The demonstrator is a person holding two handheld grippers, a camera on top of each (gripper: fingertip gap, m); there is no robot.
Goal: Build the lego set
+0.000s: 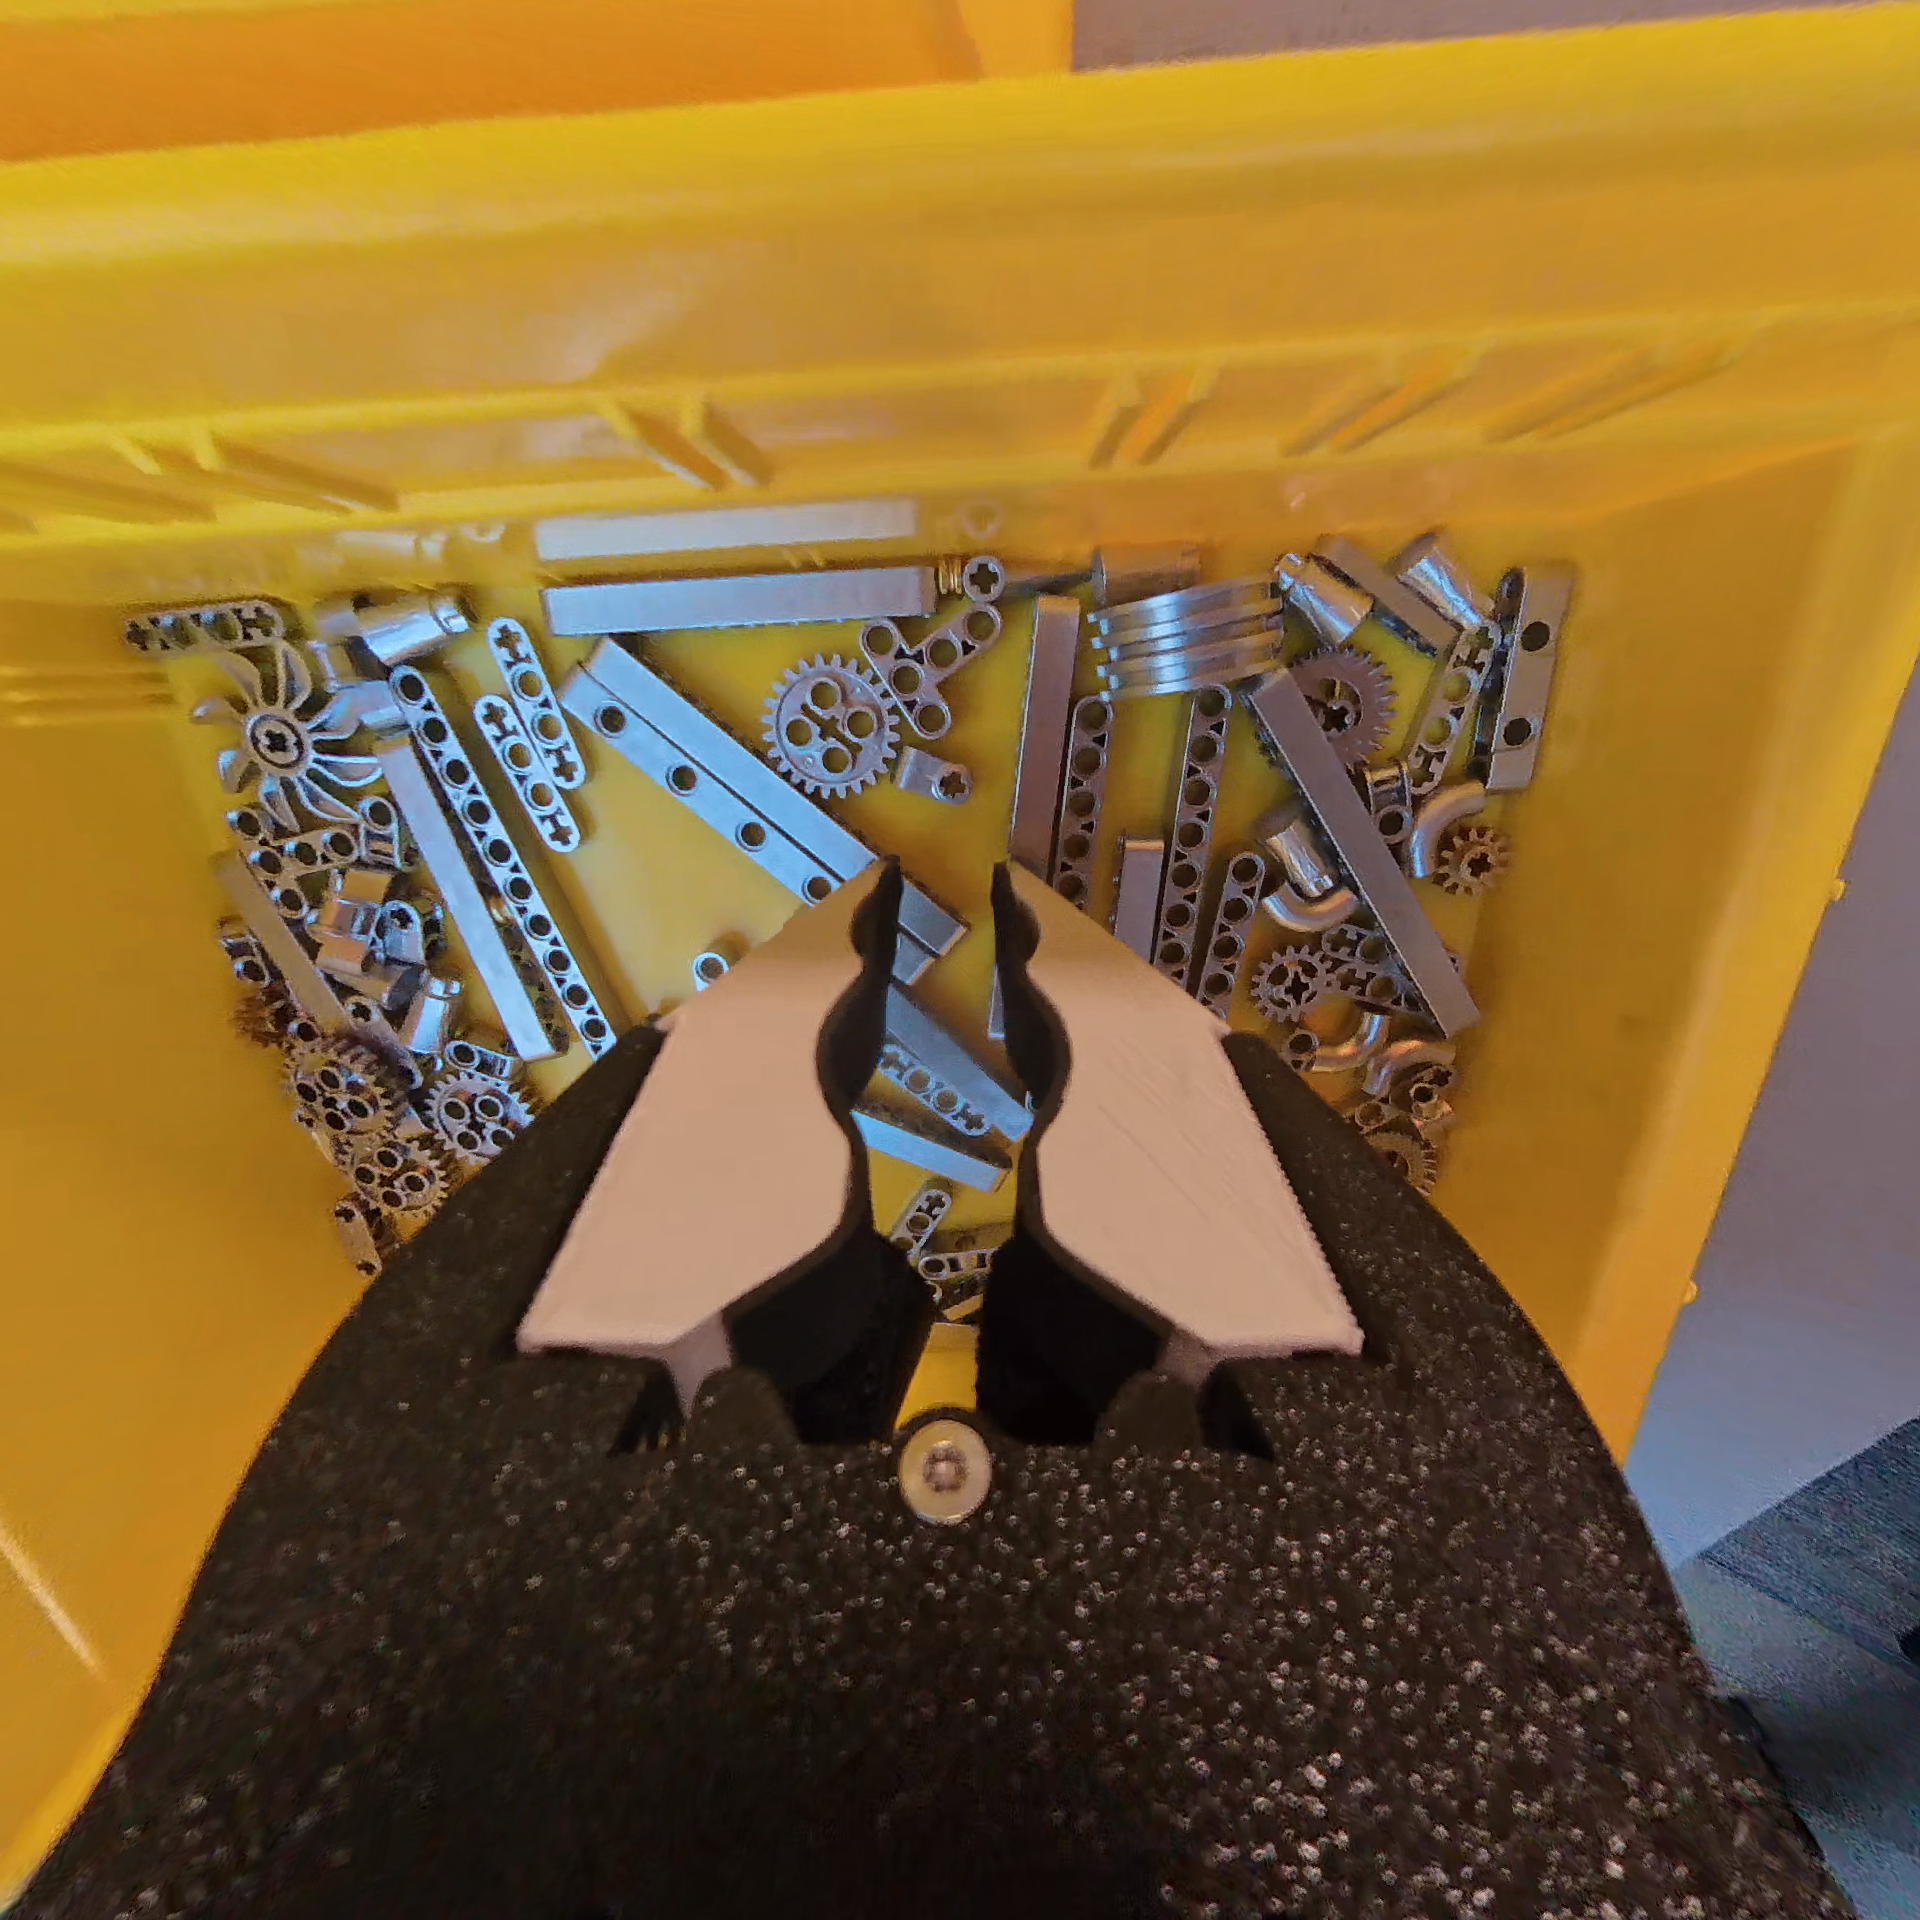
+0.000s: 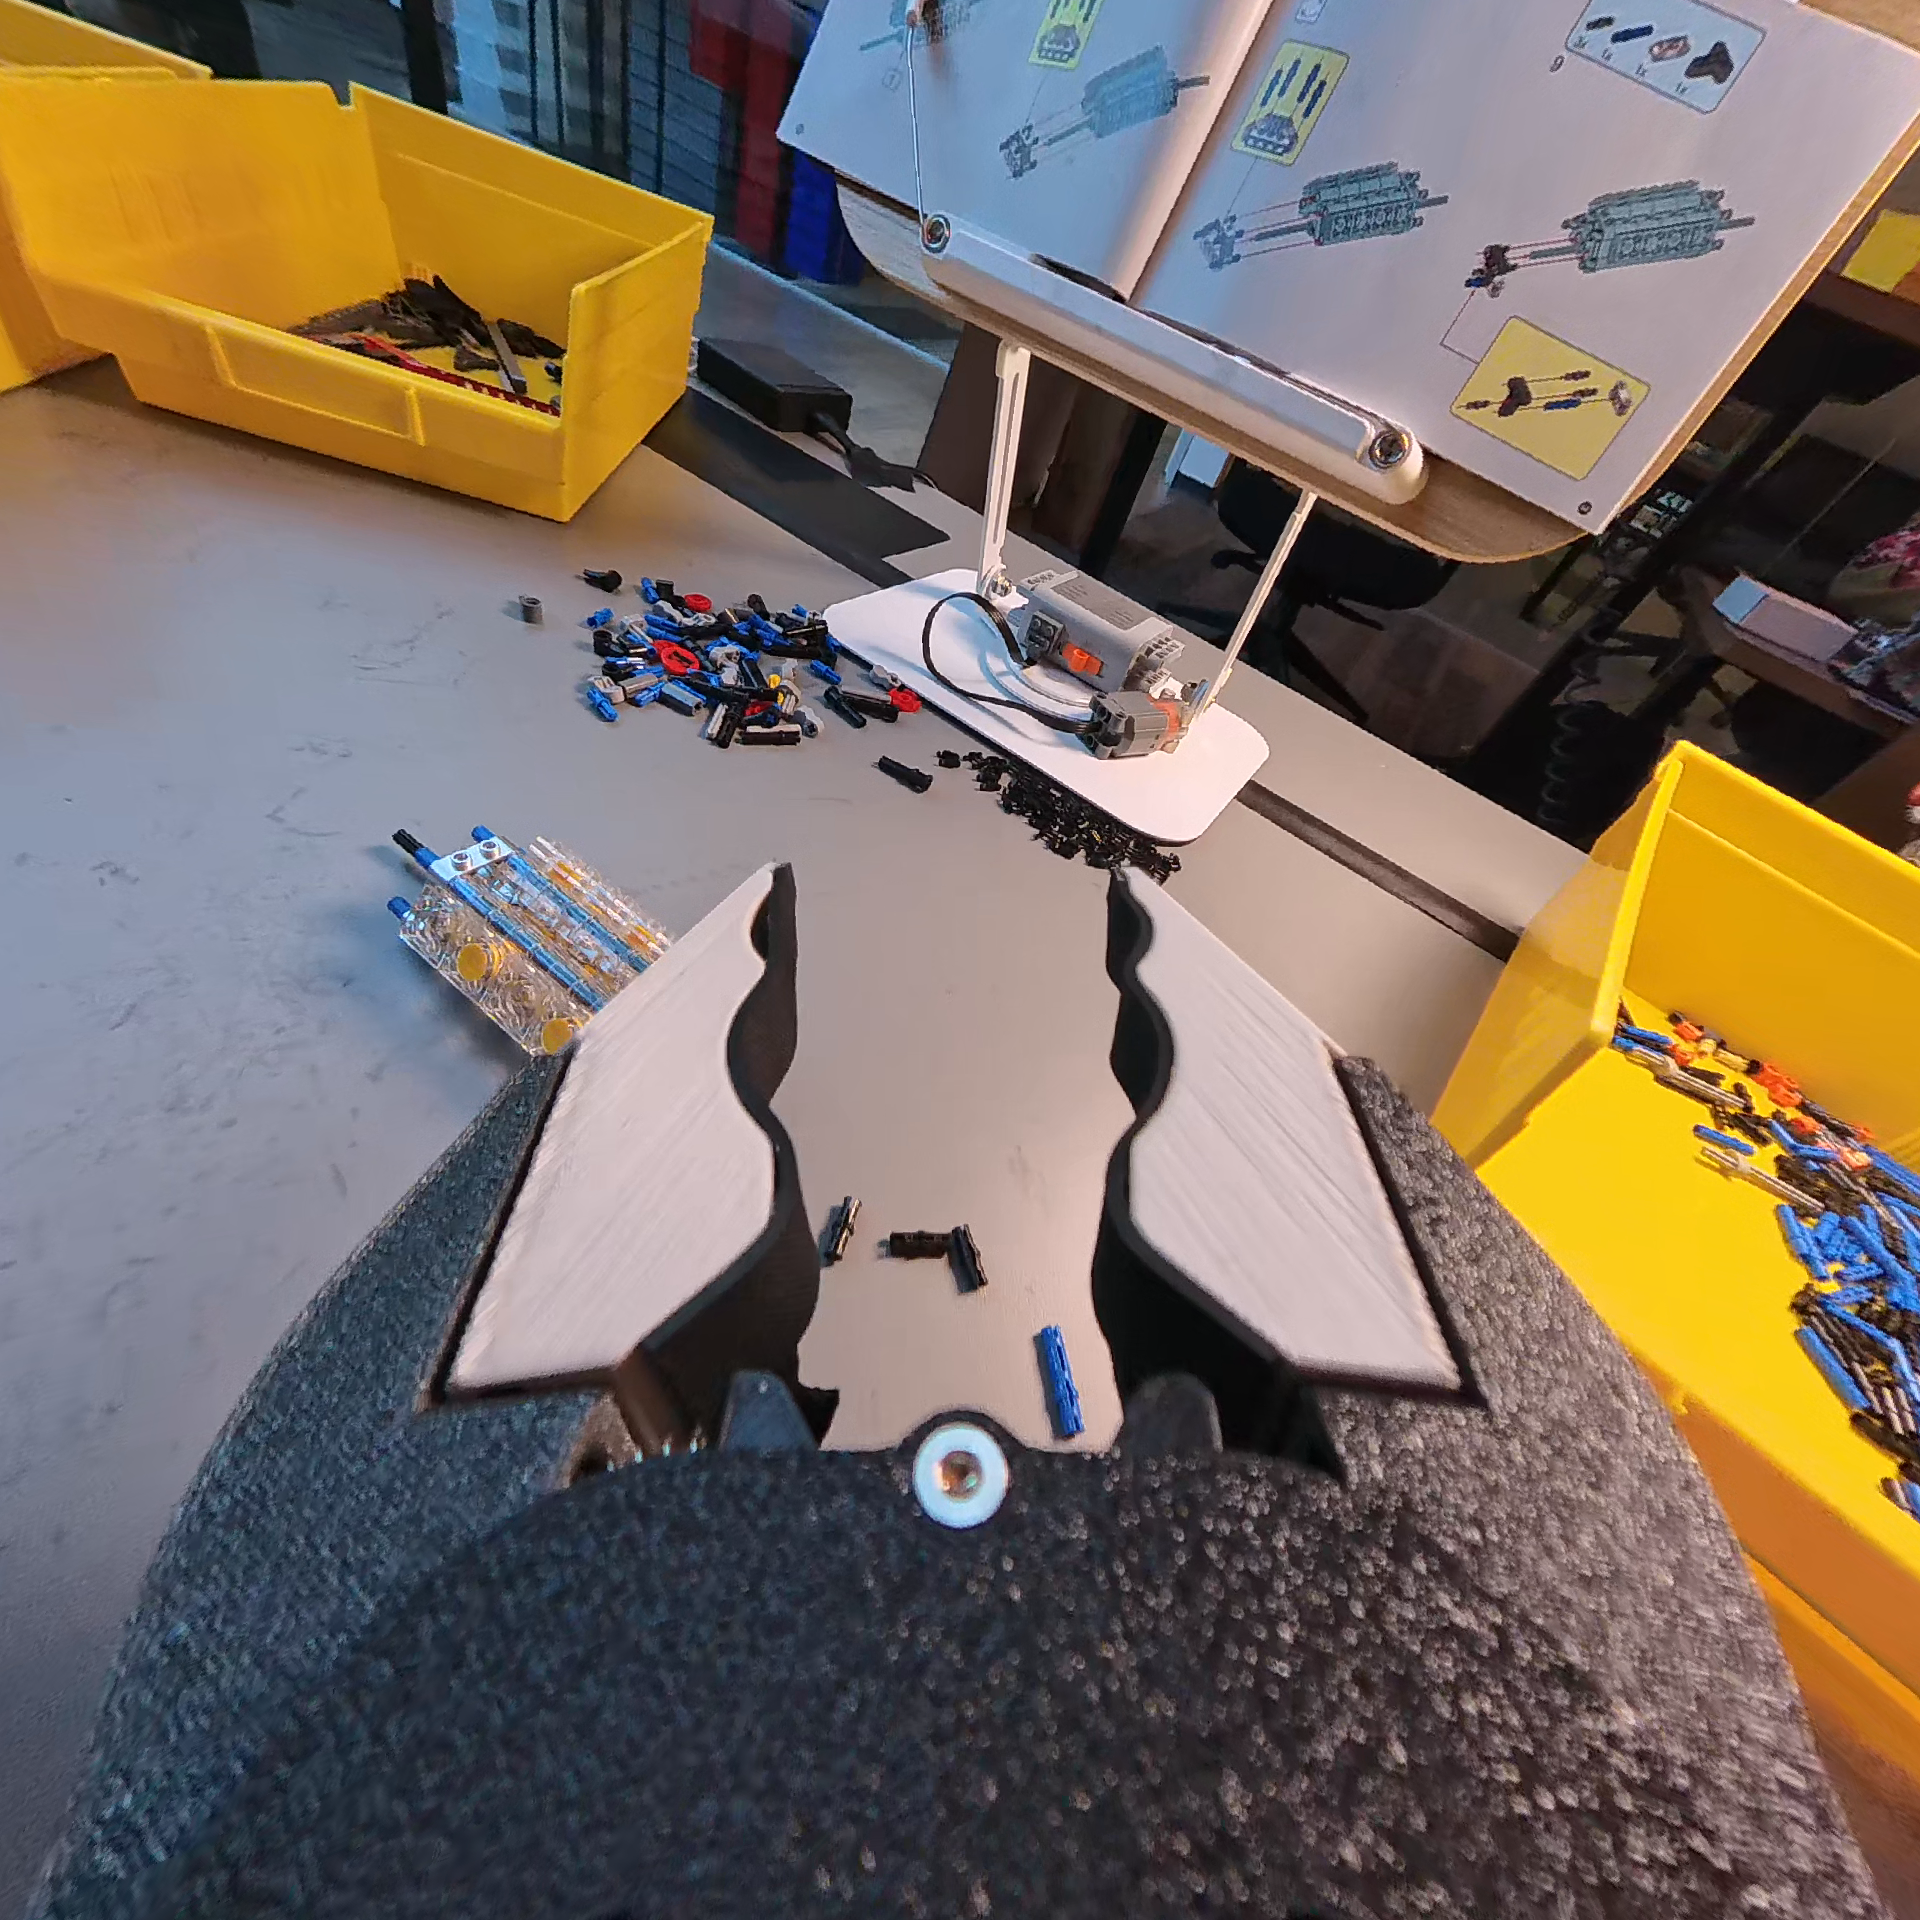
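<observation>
My left gripper (image 1: 945, 873) points down into a yellow bin (image 1: 935, 260) holding many silver beams, gears and connectors. Its jaws stand a narrow gap apart with nothing between them, just above a long holed silver beam (image 1: 727, 790) and a shorter one (image 1: 935, 1091). A silver gear (image 1: 828, 732) lies just beyond the tips. My right gripper (image 2: 951, 878) is wide open and empty above the grey table. Two black pins (image 2: 935, 1247) and a blue pin (image 2: 1060, 1392) lie on the table between its fingers. A clear block assembly with blue axles (image 2: 530, 935) lies to its left.
A pile of small blue, black and red parts (image 2: 717, 665) and a heap of black pins (image 2: 1060, 810) lie ahead. A white stand base (image 2: 1195, 790) carries grey motor units (image 2: 1091, 644) and an open instruction booklet (image 2: 1455, 208). Yellow bins stand far left (image 2: 416, 416) and right (image 2: 1662, 1247). There is about 55 cm between the tips of the two grippers.
</observation>
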